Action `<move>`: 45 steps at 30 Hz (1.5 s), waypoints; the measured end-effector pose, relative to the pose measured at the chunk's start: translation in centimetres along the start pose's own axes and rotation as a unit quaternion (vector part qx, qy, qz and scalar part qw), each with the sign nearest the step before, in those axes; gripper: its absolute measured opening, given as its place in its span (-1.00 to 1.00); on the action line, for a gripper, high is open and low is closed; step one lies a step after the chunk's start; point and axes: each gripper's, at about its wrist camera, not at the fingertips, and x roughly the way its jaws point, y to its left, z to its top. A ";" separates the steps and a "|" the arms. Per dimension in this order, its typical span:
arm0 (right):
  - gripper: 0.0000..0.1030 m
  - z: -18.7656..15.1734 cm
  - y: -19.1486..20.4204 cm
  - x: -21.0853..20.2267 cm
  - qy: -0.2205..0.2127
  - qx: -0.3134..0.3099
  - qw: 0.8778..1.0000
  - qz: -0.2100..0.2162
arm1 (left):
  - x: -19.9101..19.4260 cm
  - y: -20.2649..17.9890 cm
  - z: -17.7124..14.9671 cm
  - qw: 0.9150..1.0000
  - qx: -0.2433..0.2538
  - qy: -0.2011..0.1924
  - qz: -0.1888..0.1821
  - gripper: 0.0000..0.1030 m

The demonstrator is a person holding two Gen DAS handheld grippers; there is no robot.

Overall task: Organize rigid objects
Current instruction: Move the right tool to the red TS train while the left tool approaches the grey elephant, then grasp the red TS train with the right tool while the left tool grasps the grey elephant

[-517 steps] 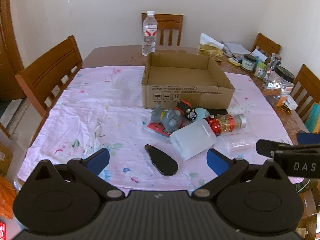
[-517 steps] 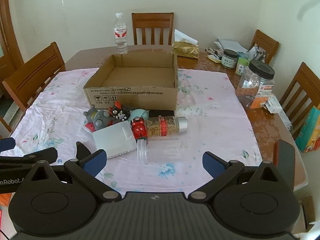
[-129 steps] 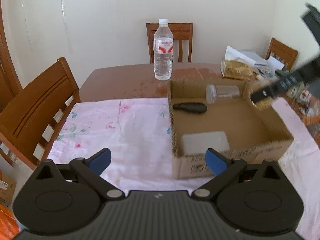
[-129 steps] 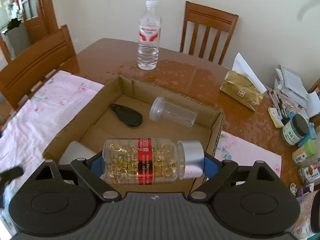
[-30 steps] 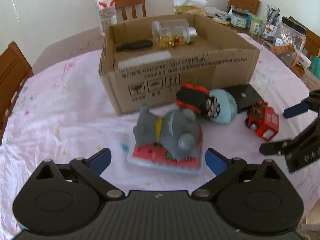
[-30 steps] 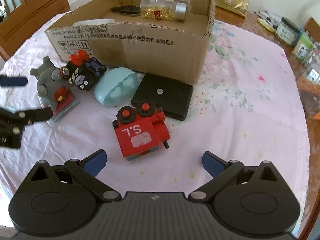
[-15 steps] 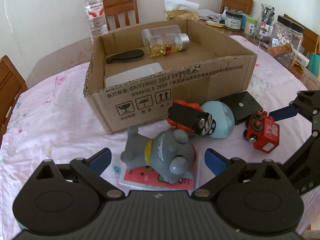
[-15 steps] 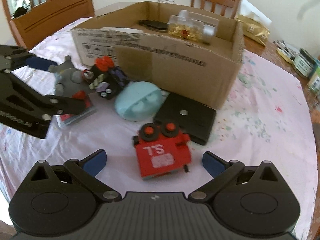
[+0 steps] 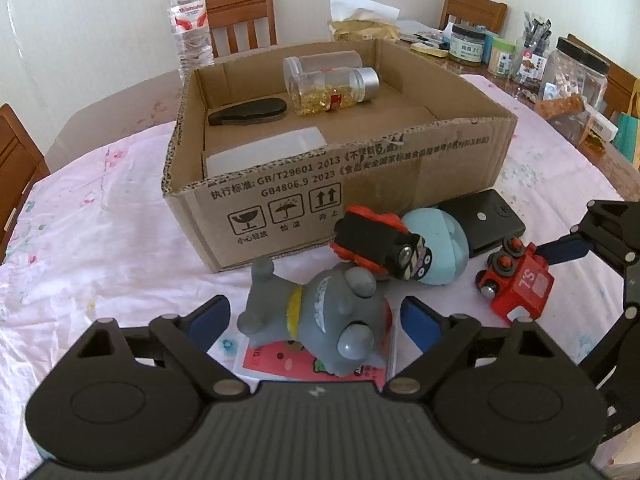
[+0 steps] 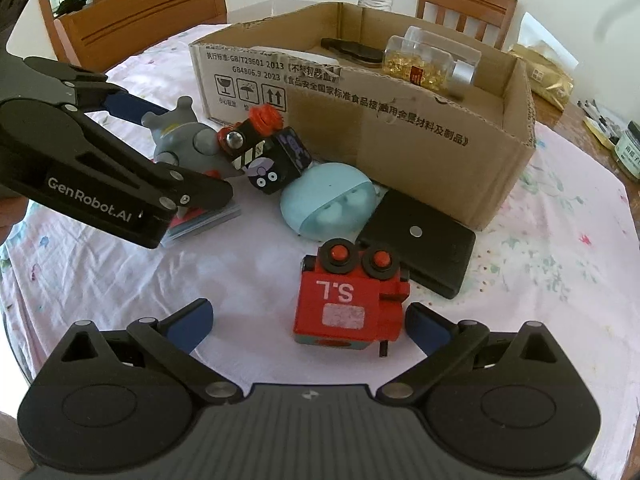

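Observation:
A cardboard box (image 9: 360, 184) holds a capsule bottle (image 9: 332, 90), a clear jar (image 9: 320, 62), a black oval case (image 9: 248, 111) and a white container (image 9: 264, 150). In front of it lie a grey toy (image 9: 320, 312) on a red card (image 9: 304, 364), a black-and-red toy block (image 9: 380, 244), a pale blue case (image 9: 436, 248), a black flat box (image 9: 484, 222) and a red toy train (image 10: 352, 304). My left gripper (image 9: 316, 320) is open, its pads either side of the grey toy. My right gripper (image 10: 308, 324) is open around the red train.
A pink floral cloth (image 9: 100, 216) covers the table. A water bottle (image 9: 190, 16) stands behind the box. Jars and clutter (image 9: 560, 68) sit at the far right. Wooden chairs (image 10: 132, 12) ring the table.
Both grippers have moved forward and lower. The left now straddles the grey toy. The right has closed in on the red train, which now sits between its fingers.

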 end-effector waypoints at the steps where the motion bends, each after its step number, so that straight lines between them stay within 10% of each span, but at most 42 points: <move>1: 1.00 -0.1 0.0 0.0 -0.002 0.000 1.000 0.001 | 0.1 0.0 0.0 1.000 0.001 0.002 -0.002 0.69; 22: 1.00 -0.5 0.1 -0.1 -0.018 0.003 1.000 -0.003 | -1.6 0.6 -1.4 0.999 -0.028 0.023 -0.007 0.41; 35: 0.23 0.4 -1.2 -0.5 -0.031 0.048 0.998 -0.037 | -1.3 0.5 -1.1 0.999 -0.030 0.021 0.000 0.44; 45: 0.14 0.4 -0.9 -0.5 -0.030 0.058 0.997 -0.052 | -1.6 0.2 -1.0 1.000 -0.008 0.016 0.006 0.47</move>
